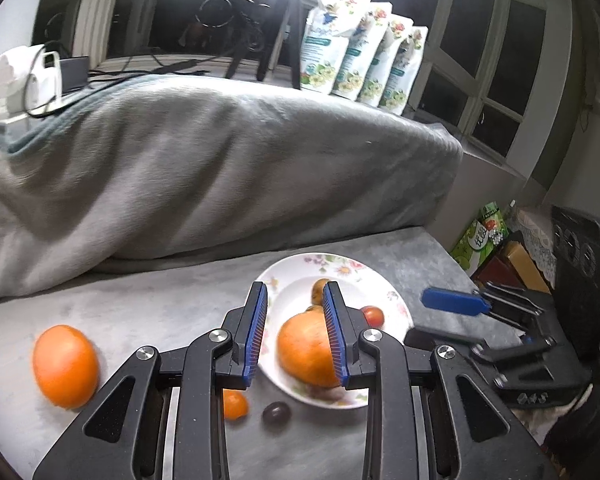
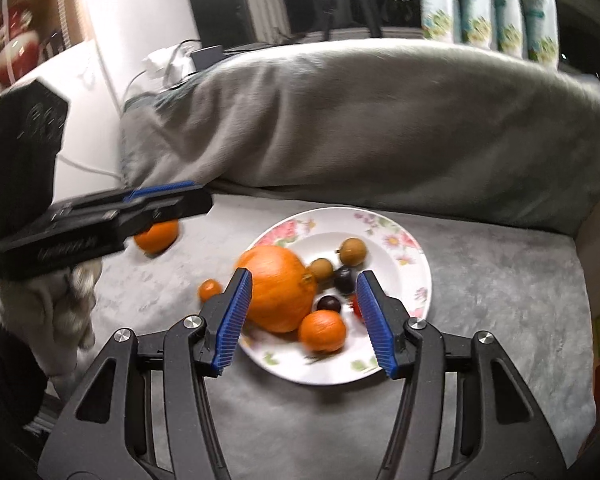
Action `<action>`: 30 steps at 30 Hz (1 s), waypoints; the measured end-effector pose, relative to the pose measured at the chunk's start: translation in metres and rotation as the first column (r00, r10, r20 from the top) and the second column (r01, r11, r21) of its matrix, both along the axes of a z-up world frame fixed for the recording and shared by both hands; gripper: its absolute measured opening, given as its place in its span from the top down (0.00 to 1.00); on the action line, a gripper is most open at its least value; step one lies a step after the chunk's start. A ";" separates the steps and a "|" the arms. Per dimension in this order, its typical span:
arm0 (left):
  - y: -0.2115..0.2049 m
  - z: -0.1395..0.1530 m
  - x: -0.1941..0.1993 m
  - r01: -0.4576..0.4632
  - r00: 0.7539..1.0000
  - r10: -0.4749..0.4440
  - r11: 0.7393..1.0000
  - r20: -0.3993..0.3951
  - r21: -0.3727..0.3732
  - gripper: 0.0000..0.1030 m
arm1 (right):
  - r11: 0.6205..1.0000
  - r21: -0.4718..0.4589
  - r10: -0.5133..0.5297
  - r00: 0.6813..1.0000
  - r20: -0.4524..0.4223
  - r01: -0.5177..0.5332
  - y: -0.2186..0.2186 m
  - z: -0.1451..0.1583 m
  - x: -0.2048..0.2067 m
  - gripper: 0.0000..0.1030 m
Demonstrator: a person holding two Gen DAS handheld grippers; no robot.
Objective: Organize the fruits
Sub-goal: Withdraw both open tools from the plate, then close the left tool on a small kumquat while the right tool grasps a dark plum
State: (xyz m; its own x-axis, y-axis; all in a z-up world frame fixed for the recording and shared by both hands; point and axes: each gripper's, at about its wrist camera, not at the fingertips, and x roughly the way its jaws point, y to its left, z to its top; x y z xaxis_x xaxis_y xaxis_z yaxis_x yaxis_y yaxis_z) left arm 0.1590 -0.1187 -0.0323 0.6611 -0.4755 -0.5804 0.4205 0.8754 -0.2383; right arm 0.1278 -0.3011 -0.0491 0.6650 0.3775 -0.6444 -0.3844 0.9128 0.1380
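A flowered white plate (image 2: 414, 280) sits on grey cloth. It holds a big orange fruit (image 2: 276, 288), a small orange (image 2: 322, 330), two brown round fruits (image 2: 353, 251), dark grapes (image 2: 344, 278) and a red tomato (image 2: 356, 308). My right gripper (image 2: 302, 280) hovers open above them, touching none. Off the plate lie a tangerine (image 2: 209, 289) and an orange (image 2: 158, 236), the latter half hidden by my left gripper (image 2: 196, 198). In the left wrist view the left gripper (image 1: 295, 300) has its jaws narrowly apart and empty. Near it lie an orange (image 1: 65, 364), a tangerine (image 1: 235, 403) and a dark fruit (image 1: 276, 412).
A heaped grey blanket (image 1: 220, 168) walls off the back of the cloth. Printed pouches (image 1: 364, 60), a tripod (image 1: 276, 32) and cables stand on the sill behind it. Colourful boxes (image 1: 484, 240) sit past the cloth's right edge.
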 end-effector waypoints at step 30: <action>0.073 -0.059 -0.008 0.085 0.984 -0.088 0.996 -0.155 -0.021 0.73 | 0.997 -0.006 0.078 0.986 -0.147 -0.080 0.089 -0.064 -0.034 0.57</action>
State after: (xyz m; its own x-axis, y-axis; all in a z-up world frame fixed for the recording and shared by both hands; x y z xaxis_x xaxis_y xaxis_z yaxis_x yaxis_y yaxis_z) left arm 0.1513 -0.0456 -0.0917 0.5194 -0.5361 -0.6655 0.4512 0.8334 -0.3193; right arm 0.0938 -0.2121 -0.1127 0.5312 0.4165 -0.7378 -0.4317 0.8824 0.1873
